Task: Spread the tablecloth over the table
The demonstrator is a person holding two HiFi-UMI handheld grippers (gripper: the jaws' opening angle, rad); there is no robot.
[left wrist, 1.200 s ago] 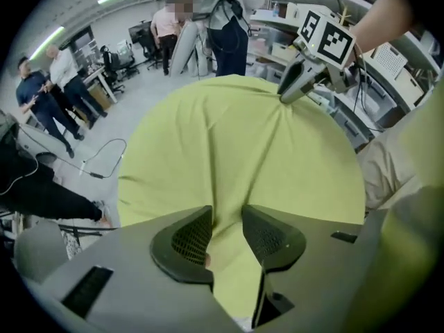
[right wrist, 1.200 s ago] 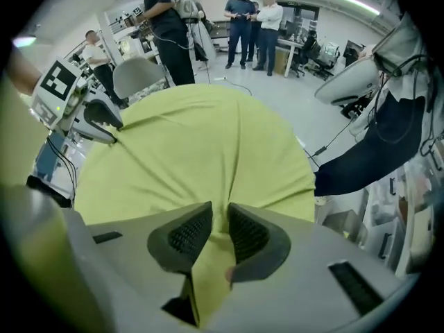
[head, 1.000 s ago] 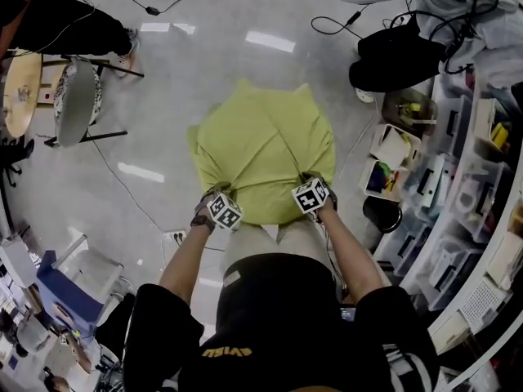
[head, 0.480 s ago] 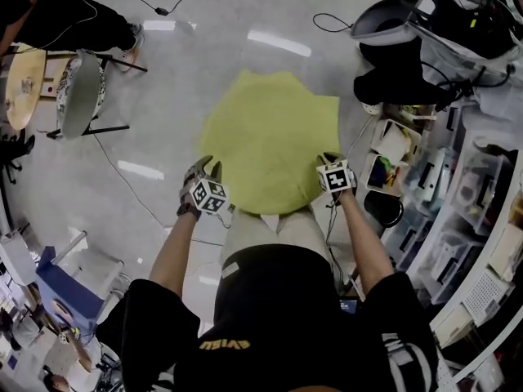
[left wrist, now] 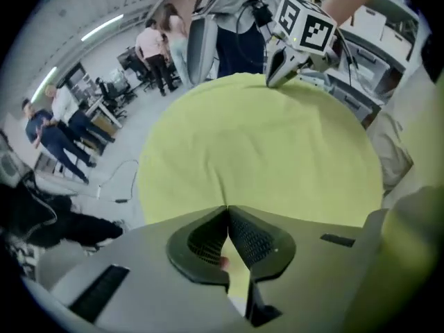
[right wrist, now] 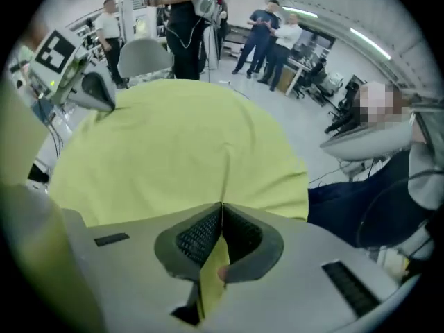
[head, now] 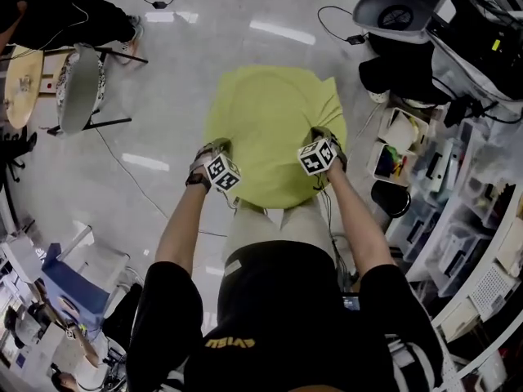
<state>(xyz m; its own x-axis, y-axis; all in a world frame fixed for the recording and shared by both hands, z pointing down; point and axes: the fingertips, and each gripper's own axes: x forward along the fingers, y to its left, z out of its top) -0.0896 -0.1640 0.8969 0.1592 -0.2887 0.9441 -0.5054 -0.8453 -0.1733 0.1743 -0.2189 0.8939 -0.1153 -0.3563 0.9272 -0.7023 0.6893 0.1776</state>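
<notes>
Tablecloth (head: 270, 129), lime green, lies draped over a round table that it hides entirely, while a person standing at its near edge pinches the hem with two hand-held tools. The left gripper (left wrist: 227, 212) has just been closing and clamps a thin fold of the fabric between its ribbed pads. The right gripper (right wrist: 221, 210) has likewise just been closing and bites a fold that hangs down through its jaws. The two grips sit well apart along the near side, and a shallow crease runs away from each across the top.

The cloth looks largely spread, with only straightening left. The likely hazard is an uneven tug: if one hand pulls harder than the other, the cloth could skew or slide toward the person and bare the far rim. Each fold is slim, so a sharp pull may also strip it from the pads and leave that side slack over the grey floor (head: 163, 88).
</notes>
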